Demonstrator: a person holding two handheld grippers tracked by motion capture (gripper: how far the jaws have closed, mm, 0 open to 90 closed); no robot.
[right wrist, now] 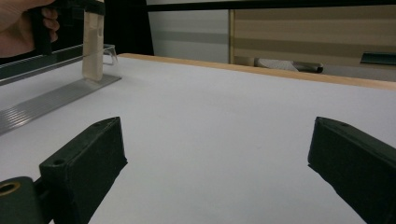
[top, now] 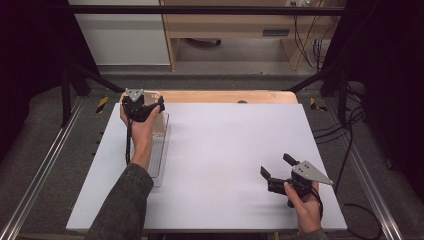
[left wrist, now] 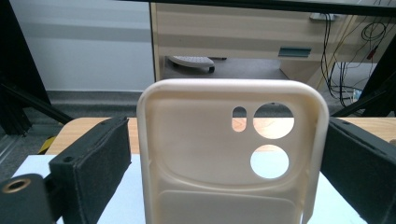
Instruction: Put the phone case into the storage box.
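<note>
Phone case (left wrist: 224,158), cream, upright over a clear rack (top: 159,150) at the desk's (top: 225,150) far left, between the left hand-held gripper's (top: 142,107) jaws. Right hand-held gripper (top: 280,167) open, empty. Placement seems unfinished.

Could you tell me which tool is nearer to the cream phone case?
Left. The left tool grips the phone case between its jaws at the table's far left; the right tool hovers open, far across the table.
</note>
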